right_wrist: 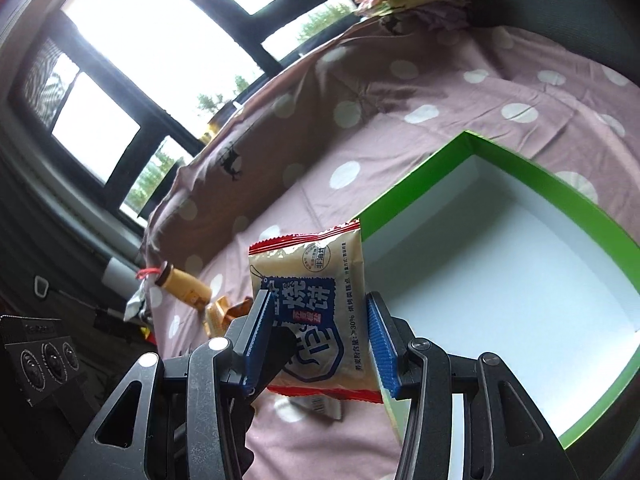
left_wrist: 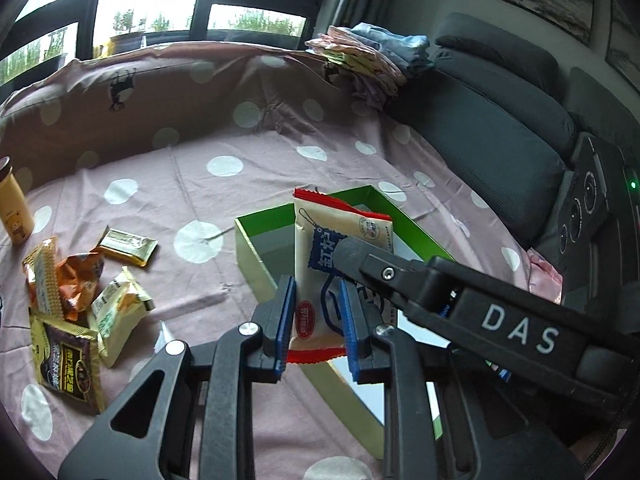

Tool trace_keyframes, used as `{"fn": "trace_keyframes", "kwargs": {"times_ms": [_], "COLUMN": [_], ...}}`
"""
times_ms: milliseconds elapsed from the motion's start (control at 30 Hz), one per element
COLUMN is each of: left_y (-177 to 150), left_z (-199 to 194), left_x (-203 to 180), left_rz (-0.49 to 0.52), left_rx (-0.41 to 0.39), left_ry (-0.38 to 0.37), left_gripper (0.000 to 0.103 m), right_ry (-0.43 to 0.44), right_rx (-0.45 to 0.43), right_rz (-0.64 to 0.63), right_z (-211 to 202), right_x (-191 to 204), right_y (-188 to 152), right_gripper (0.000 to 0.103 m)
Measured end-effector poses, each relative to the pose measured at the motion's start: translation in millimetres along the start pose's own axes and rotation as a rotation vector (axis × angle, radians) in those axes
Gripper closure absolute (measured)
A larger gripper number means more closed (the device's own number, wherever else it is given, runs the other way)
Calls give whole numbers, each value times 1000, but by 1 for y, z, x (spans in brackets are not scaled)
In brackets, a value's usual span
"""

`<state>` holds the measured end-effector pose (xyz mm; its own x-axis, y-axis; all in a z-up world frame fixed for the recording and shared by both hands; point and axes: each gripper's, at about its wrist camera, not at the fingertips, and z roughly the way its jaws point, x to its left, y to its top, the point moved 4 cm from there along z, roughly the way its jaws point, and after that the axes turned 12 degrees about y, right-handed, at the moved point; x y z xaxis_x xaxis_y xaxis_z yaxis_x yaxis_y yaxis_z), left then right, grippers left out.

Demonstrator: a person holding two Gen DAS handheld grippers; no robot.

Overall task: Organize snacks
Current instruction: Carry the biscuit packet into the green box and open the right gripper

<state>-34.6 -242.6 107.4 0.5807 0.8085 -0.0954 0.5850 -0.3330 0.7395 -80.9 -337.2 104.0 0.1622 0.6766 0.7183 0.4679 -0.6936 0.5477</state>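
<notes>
A: Left tongs (left_wrist: 316, 320) are clamped across the lower half of the packet (left_wrist: 340, 240), one blue pad on each face. Right tongs (right_wrist: 320, 344): the packet (right_wrist: 316, 304) stands between their pads, and the left gripper's dark finger pokes in beside the left pad. I judge them spread, with gaps on both sides, so not yet gripping.

B: So a hand-over in mid-air?

A: That's my reading. The packet is upright, long axis vertical, red crimped seams top and bottom, held above the bedsheet (left_wrist: 208, 200) at the near-left wall of the green box (left_wrist: 256, 256).

B: Which way to the box from there?

A: In the right wrist view the box (right_wrist: 532, 176) opens to the right of the packet and beyond it, its white floor bare. The right tongs are nearer the opening, so they look best placed to carry it in. The packet lies dead ahead of them, its broad face to the camera.

B: What's left?

A: A heap of packets (left_wrist: 76, 300) near the sheet's left edge, well apart from the box, with a yellow bottle (left_wrist: 14, 204) past them. Most sorting is still ahead, I'd say.
</notes>
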Motion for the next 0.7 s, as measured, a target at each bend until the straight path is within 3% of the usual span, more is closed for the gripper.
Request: {"fn": "trace_keyframes", "kwargs": {"times_ms": [367,633,700], "left_y": [-5,-14,-12], "left_z": [42,55,50], "left_x": [-46,-41,-37], "left_rz": [83,15,8], "left_rx": [101,164,147], "left_ry": [-52,-78,-68], "left_gripper": [83,80,76], "right_ry": [-128,-201,-222], "right_rx": [-37,-1,-12], "right_rz": [148,195,194], "right_z": [-13,-6,-7], "right_x": [-63,-80,-80], "right_y": [12,10,9], "right_gripper": [53,52,45]}}
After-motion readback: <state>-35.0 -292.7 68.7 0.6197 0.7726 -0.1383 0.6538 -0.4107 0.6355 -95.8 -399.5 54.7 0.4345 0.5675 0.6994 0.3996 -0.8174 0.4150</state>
